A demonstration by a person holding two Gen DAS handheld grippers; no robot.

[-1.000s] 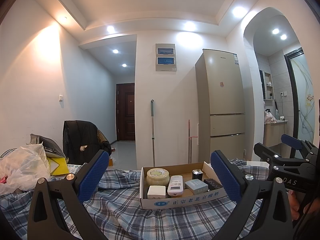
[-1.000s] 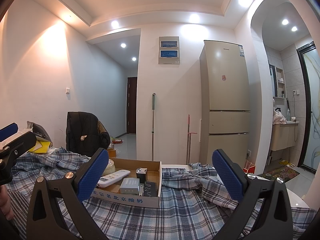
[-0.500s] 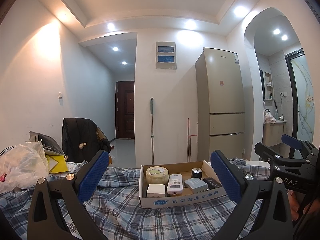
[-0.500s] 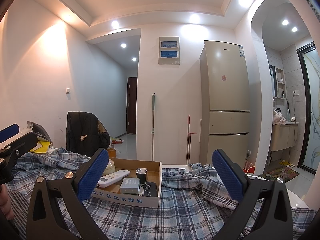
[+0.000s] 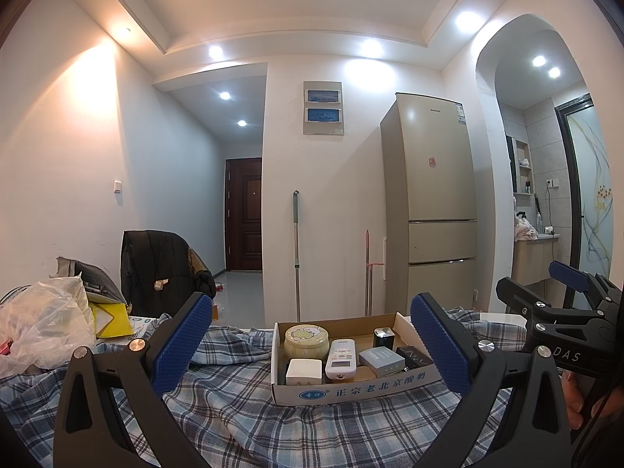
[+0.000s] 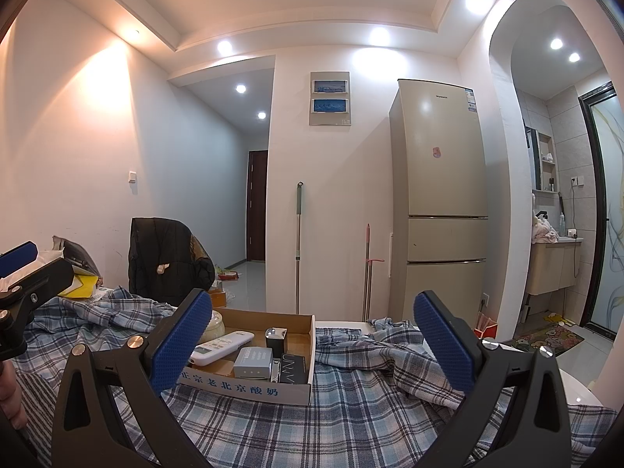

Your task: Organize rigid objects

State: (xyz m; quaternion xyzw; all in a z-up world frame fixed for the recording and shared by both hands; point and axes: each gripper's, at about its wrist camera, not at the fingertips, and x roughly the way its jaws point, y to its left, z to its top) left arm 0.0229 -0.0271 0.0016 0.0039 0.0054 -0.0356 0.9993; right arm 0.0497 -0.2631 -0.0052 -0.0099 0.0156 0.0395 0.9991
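Left claw [image 5: 310, 341] released, blue pads spread wide, nothing between them; it hovers above the plaid cloth [image 5: 241, 401] covering the counter, facing the cardboard box [image 5: 351, 390] head-on. Right claw [image 6: 312, 341] likewise released and empty, with the same box [image 6: 249, 388] lying left of its centre line. Box sits on the cloth, open top, printed Chinese text on the front wall. Contents in the left wrist view: round yellow tin [image 5: 306, 341] at back left, white adapter [image 5: 304, 371] in front of it, white remote control [image 5: 341, 358] in the middle, grey box [image 5: 381, 361] to its right, small dark cube [image 5: 384, 338] behind, black box [image 5: 415, 357] at far right. All items rest inside the box, close together. Clear plastic bag [image 5: 43, 327] lies well apart on the left. Beige fridge [image 5: 433, 202] stands against the far wall.
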